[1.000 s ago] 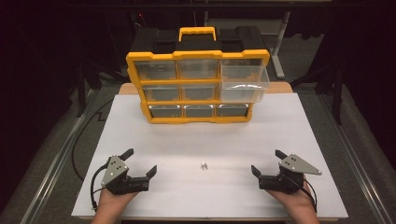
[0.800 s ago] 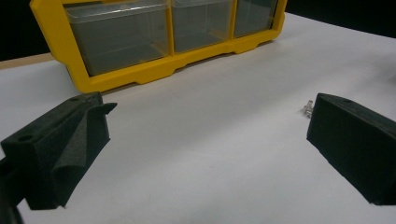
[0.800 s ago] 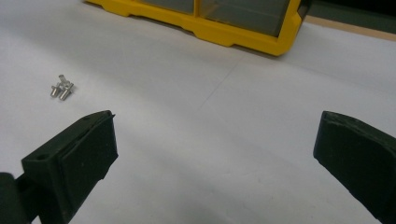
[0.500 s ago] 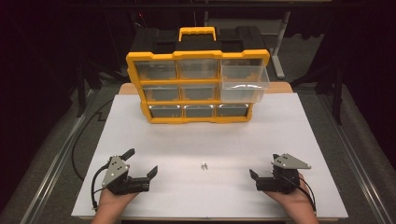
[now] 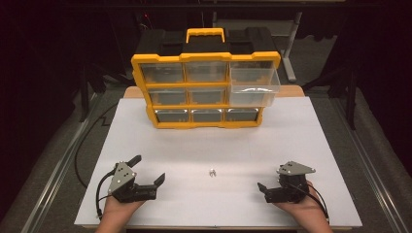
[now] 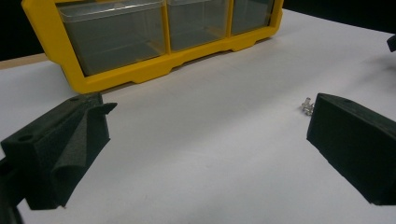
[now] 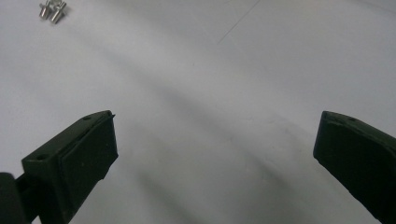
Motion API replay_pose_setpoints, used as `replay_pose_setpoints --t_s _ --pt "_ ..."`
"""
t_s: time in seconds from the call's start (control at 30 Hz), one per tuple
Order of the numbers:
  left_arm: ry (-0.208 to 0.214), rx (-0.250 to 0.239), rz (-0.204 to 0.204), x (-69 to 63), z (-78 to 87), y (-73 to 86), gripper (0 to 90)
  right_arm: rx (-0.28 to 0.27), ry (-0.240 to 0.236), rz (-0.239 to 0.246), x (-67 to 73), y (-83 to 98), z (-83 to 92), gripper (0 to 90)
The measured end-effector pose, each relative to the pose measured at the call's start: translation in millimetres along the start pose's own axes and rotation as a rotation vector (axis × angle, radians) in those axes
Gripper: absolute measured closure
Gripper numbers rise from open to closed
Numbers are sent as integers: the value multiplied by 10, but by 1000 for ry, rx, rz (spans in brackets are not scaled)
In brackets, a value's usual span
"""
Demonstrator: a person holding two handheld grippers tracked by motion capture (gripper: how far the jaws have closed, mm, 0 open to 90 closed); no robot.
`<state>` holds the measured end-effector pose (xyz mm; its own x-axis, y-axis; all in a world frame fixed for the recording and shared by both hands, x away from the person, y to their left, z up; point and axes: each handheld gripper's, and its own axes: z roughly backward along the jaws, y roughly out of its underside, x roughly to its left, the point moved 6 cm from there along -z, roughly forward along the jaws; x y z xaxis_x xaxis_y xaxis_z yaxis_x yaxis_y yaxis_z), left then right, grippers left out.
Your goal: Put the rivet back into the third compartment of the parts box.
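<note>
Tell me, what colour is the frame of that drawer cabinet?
Yellow frame, clearest in the high view.

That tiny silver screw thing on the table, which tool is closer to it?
Right, but only barely. The right tool sits to the screws' right and slightly nearer the person; the left tool sits to their left. Both are open and touching nothing.

Left gripper (image 5: 149, 170) at lower left, jaws spread wide; right gripper (image 5: 261, 186) at lower right, jaws likewise apart.

Yellow drawer organizer (image 5: 204, 92), one clear drawer (image 5: 254, 86) pulled out
</note>
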<state>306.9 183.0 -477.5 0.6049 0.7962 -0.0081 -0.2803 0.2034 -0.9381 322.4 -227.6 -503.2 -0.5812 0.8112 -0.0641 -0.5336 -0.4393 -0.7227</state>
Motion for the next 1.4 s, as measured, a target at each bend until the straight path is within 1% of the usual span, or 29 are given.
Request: replay_pose_setpoints --t_s 0.03,0.07,0.13,0.17,0.27,0.37,0.4,0.43,0.57,0.8,0.83,0.9,0.93,1.0,1.07,1.1,1.13,1.17,1.3,1.33,1.37,1.4 --pt "0 0 0 0 0 0 4 0 0 0 0 0 0 1" --pt "3 4 -6 -5 -8 5 4 19 -10 3 5 12 -2 1" --pt "5 6 -9 -10 -11 8 4 26 -16 2 7 16 -3 1" --pt "7 7 -12 -16 -15 10 4 46 -58 4 24 25 -8 1" --pt "10 6 -18 -27 -16 6 4 54 -94 8 64 15 -16 2" --pt "14 3 -22 -39 -14 0 4 68 -117 21 132 -2 -42 4" --pt "14 3 -22 -39 -14 0 4 68 -117 21 132 -2 -42 4" --pt "13 2 -23 -38 -14 -4 4 78 -131 35 193 -18 -67 9" --pt "17 0 -22 -39 -17 -4 4 88 -145 62 289 -57 -107 25" --pt "24 -7 -19 -42 -10 -9 4 81 -164 66 372 -147 -160 61" --pt "26 -10 -17 -42 -11 -10 4 74 -169 75 405 -200 -189 94" --pt "28 -11 -15 -43 -11 -11 4 73 -173 71 419 -218 -196 105" --pt "29 -12 -14 -44 -10 -12 4 64 -187 75 464 -276 -226 144" --pt "29 -14 -15 -45 -10 -13 4 60 -192 80 487 -304 -242 158" --pt "27 -12 -12 -44 -14 -9 4 65 -220 89 558 -383 -299 195" --pt "27 -13 -11 -43 -15 -9 4 63 -229 90 577 -402 -316 214" --pt "27 -13 -11 -43 -15 -9 4 63 -229 90 577 -402 -316 214" --pt "27 -13 -12 -43 -16 -9 4 65 -234 96 610 -458 -369 259" --pt "25 -14 -11 -39 -16 -9 4 51 -253 106 669 -554 -459 368" --pt "25 -14 -11 -39 -16 -9 4 51 -253 106 669 -554 -459 368" --pt "25 -15 -11 -38 -19 -9 4 41 -264 115 714 -616 -499 437" --pt "25 -15 -11 -38 -21 -8 4 36 -272 117 731 -635 -513 457"
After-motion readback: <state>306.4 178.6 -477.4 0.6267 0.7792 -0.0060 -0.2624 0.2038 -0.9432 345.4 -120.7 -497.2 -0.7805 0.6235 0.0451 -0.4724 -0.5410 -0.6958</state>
